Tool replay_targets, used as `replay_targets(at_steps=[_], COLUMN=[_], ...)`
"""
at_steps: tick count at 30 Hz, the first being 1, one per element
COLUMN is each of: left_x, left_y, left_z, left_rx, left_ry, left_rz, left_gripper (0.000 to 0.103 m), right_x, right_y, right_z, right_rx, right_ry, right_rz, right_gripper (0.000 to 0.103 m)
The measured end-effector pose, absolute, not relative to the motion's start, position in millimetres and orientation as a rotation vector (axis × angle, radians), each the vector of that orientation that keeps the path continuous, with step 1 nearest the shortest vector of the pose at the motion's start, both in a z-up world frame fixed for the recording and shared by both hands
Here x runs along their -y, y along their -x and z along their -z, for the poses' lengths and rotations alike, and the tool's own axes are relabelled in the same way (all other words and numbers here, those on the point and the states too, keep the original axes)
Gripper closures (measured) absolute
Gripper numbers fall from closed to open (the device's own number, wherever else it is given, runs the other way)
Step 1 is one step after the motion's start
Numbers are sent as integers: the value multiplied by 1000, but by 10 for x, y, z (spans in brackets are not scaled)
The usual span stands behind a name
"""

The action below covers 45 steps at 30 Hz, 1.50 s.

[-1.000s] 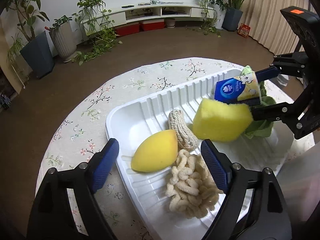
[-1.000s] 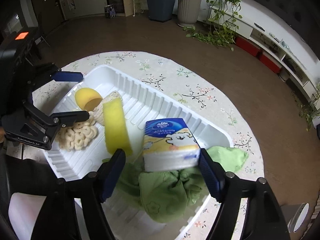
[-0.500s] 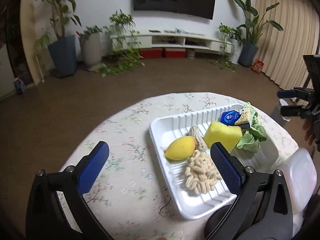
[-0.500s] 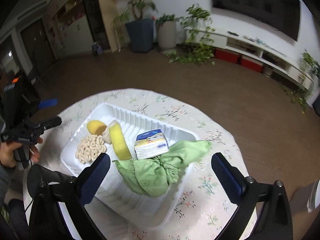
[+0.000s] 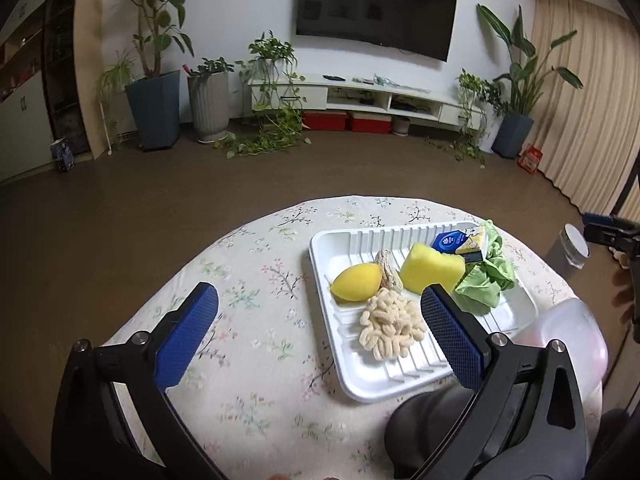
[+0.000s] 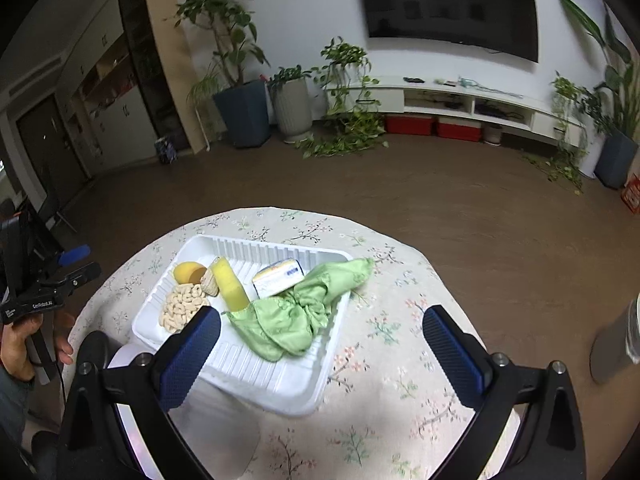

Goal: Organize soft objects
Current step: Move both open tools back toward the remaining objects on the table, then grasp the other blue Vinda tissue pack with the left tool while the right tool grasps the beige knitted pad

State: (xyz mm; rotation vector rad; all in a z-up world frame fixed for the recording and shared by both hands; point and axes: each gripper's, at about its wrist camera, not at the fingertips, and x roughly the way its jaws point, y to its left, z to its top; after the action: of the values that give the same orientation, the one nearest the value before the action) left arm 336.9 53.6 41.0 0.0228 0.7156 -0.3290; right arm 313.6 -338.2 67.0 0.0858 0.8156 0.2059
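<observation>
From the left wrist, the left gripper hangs above the counter with jaws spread wide and nothing between them. The white tray holds everything: yellow sponge upright, tissue pack behind it, green cloth beside it, the yellow egg-shaped sponge and the noodle-like scrubber. The tray's near corner looks close to the counter edge; I'd guess a careless nudge could tip it.

From the right wrist, the right gripper is likewise released and empty. The green cloth drapes over the tray rim, so it might slip out. Floral tablecloth, brown floor, potted plants, a wall television.
</observation>
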Motion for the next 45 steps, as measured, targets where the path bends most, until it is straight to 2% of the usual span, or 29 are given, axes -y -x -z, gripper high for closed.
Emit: replay_targets(at_steps=[8,16,26,45], left_x=[-747,-852,-512,-125], left_y=[-2733,-1950,-1171,-1243], left_z=[-359,-142,40,344], left_rx=[-716,-748,-763,-833], left_ry=[-36,-12,-108,-144], left_rz=[291,289,277,207], left_gripper=[0,0,0,0], right_x=[3371,3064,2534,2240], right_y=[-2490,-1709,-1249,-1295], right_z=[-599,-275,76,391], right_rx=[-785,-807,-866,-911], right_ry=[-126,-138,-62,-16], right_rz=[-208,-247,-273,-172], right_gripper=[0,0,0,0])
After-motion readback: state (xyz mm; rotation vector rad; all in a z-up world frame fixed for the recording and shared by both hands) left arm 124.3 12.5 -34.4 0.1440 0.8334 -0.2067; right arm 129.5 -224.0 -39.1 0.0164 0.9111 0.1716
